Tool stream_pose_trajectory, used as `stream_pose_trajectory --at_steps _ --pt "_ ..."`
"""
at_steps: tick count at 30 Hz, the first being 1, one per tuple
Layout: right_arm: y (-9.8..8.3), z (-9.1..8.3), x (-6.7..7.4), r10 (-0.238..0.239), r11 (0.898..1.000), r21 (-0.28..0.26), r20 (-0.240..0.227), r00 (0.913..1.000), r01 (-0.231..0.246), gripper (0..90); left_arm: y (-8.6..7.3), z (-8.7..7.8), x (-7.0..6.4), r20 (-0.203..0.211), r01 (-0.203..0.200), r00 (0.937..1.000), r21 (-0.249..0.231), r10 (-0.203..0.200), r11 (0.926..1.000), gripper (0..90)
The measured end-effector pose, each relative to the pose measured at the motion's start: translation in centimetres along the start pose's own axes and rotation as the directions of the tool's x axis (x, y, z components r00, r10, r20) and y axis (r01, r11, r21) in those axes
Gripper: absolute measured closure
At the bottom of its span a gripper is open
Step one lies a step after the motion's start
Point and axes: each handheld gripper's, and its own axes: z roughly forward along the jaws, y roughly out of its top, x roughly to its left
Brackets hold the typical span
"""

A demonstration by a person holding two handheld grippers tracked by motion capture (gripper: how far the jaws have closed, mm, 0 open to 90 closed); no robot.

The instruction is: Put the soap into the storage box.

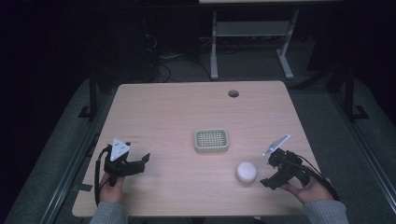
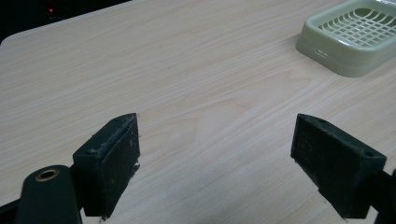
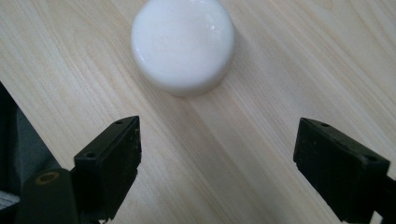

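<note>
A round white soap-like puck (image 1: 246,171) lies on the wooden table (image 1: 177,112) at the front right; in the right gripper view the puck (image 3: 183,43) sits just ahead of the jaws. My right gripper (image 1: 270,173) is open, a short way right of it, jaws pointing at it (image 3: 217,161). A pale green slatted dish (image 1: 211,140) stands empty near the table's middle, also at the upper right of the left gripper view as the dish (image 2: 352,35). My left gripper (image 1: 140,163) rests open at the front left, with bare wood between its jaws (image 2: 215,161).
A round cable hole (image 1: 233,94) is in the table near its far edge. Beyond the table stands a grey desk frame (image 1: 252,37) on a dark floor with cables. The table's front edge (image 3: 28,116) runs close by the right gripper's left jaw.
</note>
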Motion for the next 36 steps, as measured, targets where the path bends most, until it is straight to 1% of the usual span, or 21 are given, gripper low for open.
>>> stream_pose_trajectory --at_steps 11,12,16,17,22,23,25,31,36 --pt "1.5 0.0 0.3 -0.031 0.999 0.007 -0.005 0.9995 0.031 14.6 0.0 0.0 0.0 0.000 -0.001 1.0000 -0.002 0.001 1.0000 15.2" --pt "1.6 0.1 0.3 -0.040 0.999 0.008 -0.007 0.9992 0.040 14.6 0.0 0.0 0.0 0.001 0.000 1.0000 -0.003 0.000 1.0000 15.2" --pt "2.2 0.2 0.4 -0.042 0.999 0.010 -0.015 0.9990 0.042 14.5 0.0 0.0 0.0 0.001 0.000 1.0000 -0.001 0.000 1.0000 15.2" --pt "2.3 0.2 0.4 -0.049 0.999 0.009 -0.012 0.9987 0.049 14.5 0.0 0.0 0.0 0.000 -0.003 1.0000 -0.001 0.003 1.0000 15.3" --pt "3.2 0.2 0.6 -0.064 0.998 0.005 -0.011 0.9979 0.064 14.6 0.0 0.0 0.0 0.001 0.005 1.0000 -0.003 -0.005 1.0000 15.2" --pt "3.4 0.3 0.6 -0.064 0.998 0.008 -0.018 0.9978 0.064 14.5 0.0 0.0 -0.1 0.001 0.016 0.9999 -0.007 -0.016 0.9998 15.3" --pt "3.7 0.5 0.7 -0.074 0.997 0.015 -0.014 0.9971 0.074 14.5 0.0 0.0 -0.1 0.001 0.014 0.9999 -0.007 -0.014 0.9999 15.2" --pt "4.7 1.3 0.8 -0.092 0.995 0.030 -0.028 0.9954 0.093 14.5 0.0 0.0 0.0 0.001 0.016 0.9999 -0.006 -0.016 0.9999 15.2" --pt "5.3 1.9 0.8 -0.098 0.994 0.037 -0.038 0.9944 0.100 14.5 0.0 0.0 0.0 0.000 0.015 0.9999 -0.005 -0.015 0.9999 15.2"
